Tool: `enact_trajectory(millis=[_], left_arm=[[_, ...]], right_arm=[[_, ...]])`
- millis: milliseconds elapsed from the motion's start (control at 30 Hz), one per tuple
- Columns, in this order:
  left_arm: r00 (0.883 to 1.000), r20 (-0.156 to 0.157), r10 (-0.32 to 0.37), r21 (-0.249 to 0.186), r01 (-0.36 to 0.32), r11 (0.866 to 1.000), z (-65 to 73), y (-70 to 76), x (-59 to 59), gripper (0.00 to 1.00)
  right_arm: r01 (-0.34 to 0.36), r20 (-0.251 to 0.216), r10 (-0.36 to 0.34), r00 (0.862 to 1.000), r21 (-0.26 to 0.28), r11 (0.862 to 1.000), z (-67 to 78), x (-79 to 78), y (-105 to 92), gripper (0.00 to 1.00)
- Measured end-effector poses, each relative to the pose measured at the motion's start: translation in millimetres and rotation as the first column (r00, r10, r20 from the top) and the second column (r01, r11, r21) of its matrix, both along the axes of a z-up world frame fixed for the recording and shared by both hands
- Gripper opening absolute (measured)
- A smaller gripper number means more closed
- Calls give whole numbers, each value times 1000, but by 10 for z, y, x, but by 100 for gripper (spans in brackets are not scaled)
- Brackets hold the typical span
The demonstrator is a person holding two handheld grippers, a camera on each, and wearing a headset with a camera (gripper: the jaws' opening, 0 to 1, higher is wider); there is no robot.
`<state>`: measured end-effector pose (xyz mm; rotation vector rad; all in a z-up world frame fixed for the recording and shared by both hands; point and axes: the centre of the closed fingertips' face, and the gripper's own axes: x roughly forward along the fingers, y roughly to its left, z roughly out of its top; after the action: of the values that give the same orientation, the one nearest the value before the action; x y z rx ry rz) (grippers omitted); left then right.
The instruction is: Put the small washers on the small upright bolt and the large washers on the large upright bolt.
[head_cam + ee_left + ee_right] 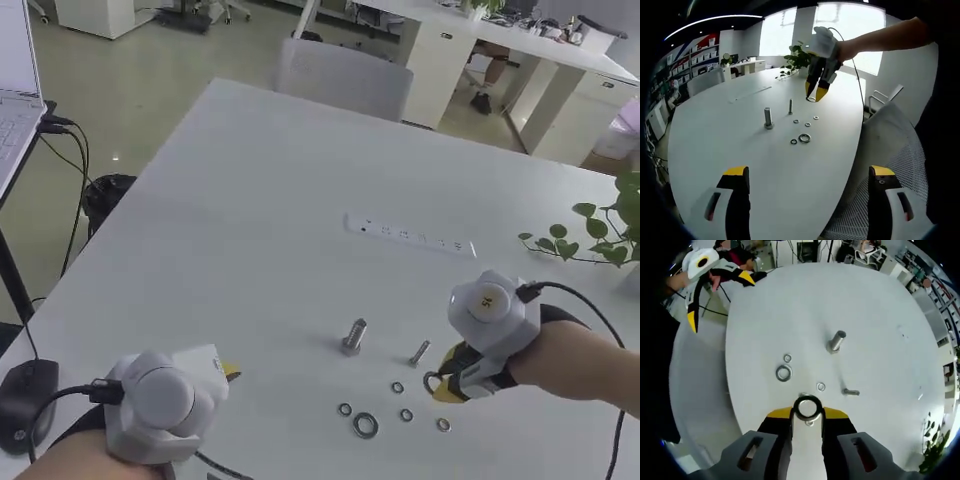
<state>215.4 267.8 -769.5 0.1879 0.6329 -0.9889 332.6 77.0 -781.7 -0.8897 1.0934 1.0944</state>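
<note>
As the right gripper (452, 386) pinches a large washer (432, 382) in the head view, the step in hand is carrying it. The large bolt (353, 337) stands beyond and left of its fingers (447, 393), with the small bolt (419, 352) just ahead. In the left gripper view, the left gripper (808, 175) gapes wide and empty, and loose washers (804, 137) lie on the worktop (740, 150) well ahead. In the right gripper view, the grey metal washer sits edge-gripped between closed fingers, its hole clear. Next, I judge, it needs centring over the large bolt, then lowering.
</note>
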Motion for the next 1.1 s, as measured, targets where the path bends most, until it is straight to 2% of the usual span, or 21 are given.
enact_trajectory(millis=[100, 233, 400, 667, 800, 1100], left_arm=[[1000, -1, 4, -12, -4, 1000, 15, -3, 9, 100], [1000, -4, 0, -4, 0, 1000, -17, -10, 17, 99], [1000, -7, 23, -21, -23, 1000, -11, -25, 34, 99], [999, -4, 43, -27, -43, 999, 37, 41, 83, 99], [999, -6, 41, -6, -41, 999, -7, 72, 83, 98], [1000, -6, 24, 5, -24, 1000, -54, 44, 50, 97]], right_arm=[[-13, 9, 13, 1000, -2, 1000, 85, 125, 50, 21], [-34, 16, 33, 999, 4, 999, 183, 266, 169, 21], [-62, 24, 62, 998, 2, 998, 214, 427, 309, 21], [-101, 16, 102, 995, -3, 995, 146, 568, 478, 21], [-113, 13, 113, 993, -4, 994, 141, 639, 546, 21], [-134, 13, 135, 991, -26, 991, 45, 836, 703, 21]])
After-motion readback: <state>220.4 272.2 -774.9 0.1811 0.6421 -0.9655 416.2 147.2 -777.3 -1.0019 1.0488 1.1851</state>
